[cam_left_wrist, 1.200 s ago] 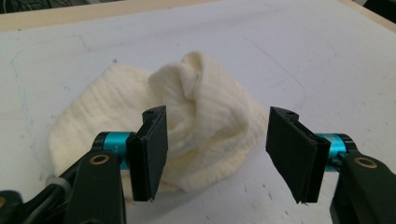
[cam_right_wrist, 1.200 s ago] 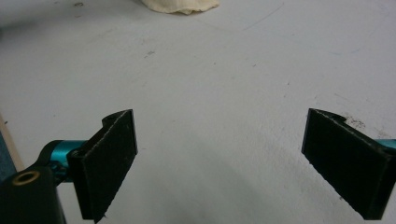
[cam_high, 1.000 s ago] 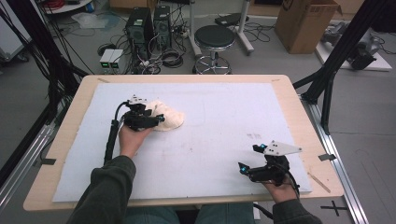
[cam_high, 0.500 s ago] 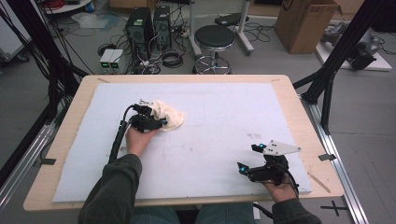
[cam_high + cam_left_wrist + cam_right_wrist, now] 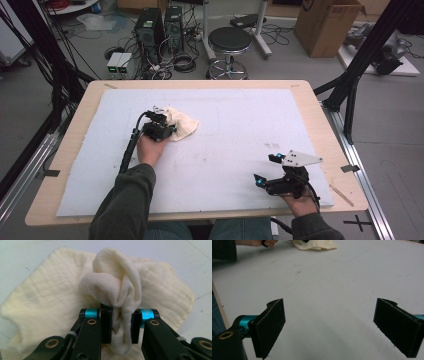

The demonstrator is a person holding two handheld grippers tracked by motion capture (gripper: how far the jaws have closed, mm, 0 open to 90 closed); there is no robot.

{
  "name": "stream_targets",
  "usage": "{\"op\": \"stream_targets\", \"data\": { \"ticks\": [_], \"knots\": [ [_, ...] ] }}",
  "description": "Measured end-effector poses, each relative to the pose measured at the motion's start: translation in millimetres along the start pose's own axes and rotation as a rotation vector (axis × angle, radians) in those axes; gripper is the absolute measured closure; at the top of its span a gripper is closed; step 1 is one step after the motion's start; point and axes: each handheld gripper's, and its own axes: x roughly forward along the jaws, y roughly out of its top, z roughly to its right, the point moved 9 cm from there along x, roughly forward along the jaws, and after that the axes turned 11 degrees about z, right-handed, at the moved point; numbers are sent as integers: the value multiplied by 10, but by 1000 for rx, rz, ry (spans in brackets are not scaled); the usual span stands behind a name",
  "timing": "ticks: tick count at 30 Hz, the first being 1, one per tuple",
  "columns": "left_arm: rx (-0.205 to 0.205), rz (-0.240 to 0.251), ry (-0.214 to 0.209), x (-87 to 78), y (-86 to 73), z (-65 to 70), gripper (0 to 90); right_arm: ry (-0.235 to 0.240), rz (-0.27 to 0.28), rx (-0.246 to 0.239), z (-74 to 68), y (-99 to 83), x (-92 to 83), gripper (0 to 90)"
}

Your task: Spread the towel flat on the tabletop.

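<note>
On the left half of the white foam-covered bench [image 5: 240, 125], a crumpled cream-coloured cotton cloth [image 5: 181, 125] is lying in a loose heap, and the left gripper [image 5: 161, 129] is pinching a raised fold of it. Its jaws have just been closing, and in the left gripper view the pads are pressing on a twisted ridge of the fabric [image 5: 120, 322], which is bulging up and over above them while the rest of the cloth is spreading flat on the bench behind. The right gripper [image 5: 270, 175] is resting near the front right of the bench, well apart from the cloth, with its jaws standing wide and nothing between them.

The likeliest trouble, as I judge it, is coming from how little cloth is being held. The pads are gripping a narrow bunched fold, not a hem or corner, so a quick lift may be letting the soft weave slide out. The twist in the fold is also hiding how many layers are caught; pulling upward may be dragging the whole heap along as a lump and not opening it out. Should the right gripper be brought in to help, its wide jaws may be snagging the wrong layer, since no free edge or corner is showing clearly on its side.
</note>
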Motion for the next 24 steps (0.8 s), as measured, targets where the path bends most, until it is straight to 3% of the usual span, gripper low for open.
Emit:
{"op": "stream_targets", "data": {
  "ticks": [11, 20, 24],
  "knots": [
    [-41, 27, -68, -167, 124, 125, 793, 0, 5, 2, -6, 4, -18, 97],
    [-69, 63, -160, -371, 249, 438, 793, 1, 10, -4, -10, 12, -27, 97],
    [-59, 62, -200, -451, 273, 584, 793, 3, 10, -2, -13, 13, -36, 97]
  ]
}}
